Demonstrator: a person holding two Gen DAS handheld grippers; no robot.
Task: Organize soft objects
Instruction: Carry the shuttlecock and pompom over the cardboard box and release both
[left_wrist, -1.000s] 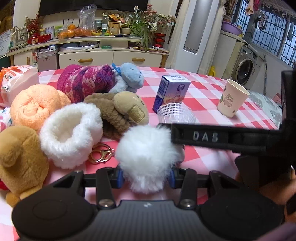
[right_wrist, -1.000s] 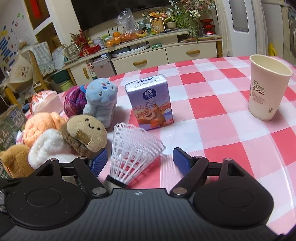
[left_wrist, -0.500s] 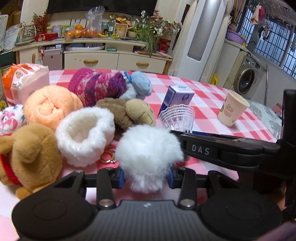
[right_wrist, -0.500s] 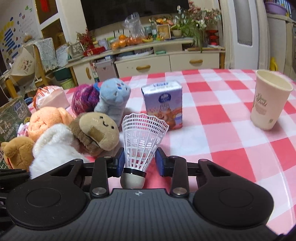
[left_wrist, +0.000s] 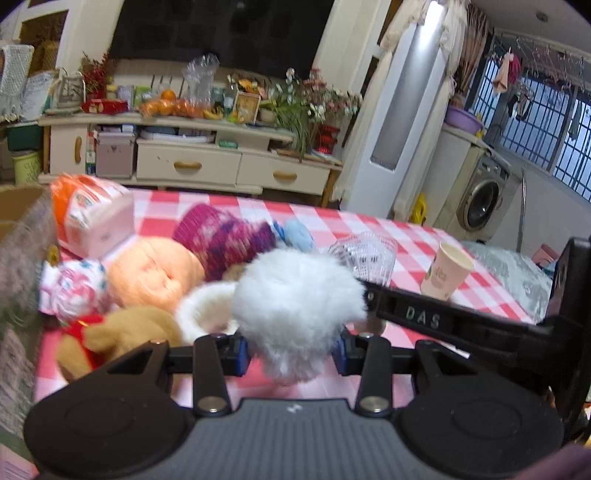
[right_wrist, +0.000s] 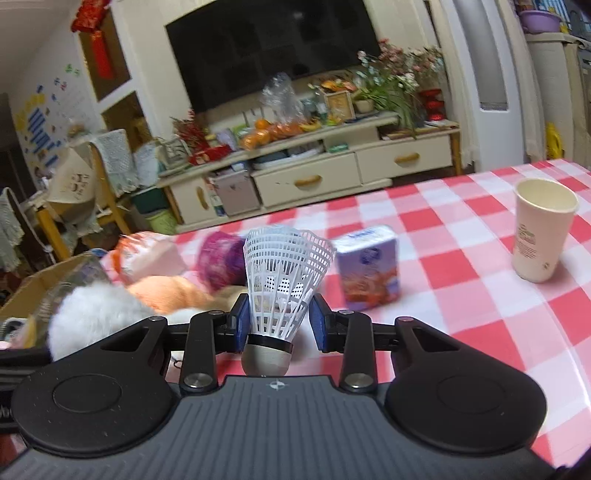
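Fluffy round white pompom (left_wrist: 295, 314) between left tool's (left_wrist: 291, 354) blue pads.

Big black TV (right_wrist: 273, 51) on wall. Cream cabinet (right_wrist: 314, 177) below TV. Washing machine (left_wrist: 480, 195) far right of cabinet, barred window (left_wrist: 535, 122) above it.

Two close wrist views, shared table (left_wrist: 417, 236)
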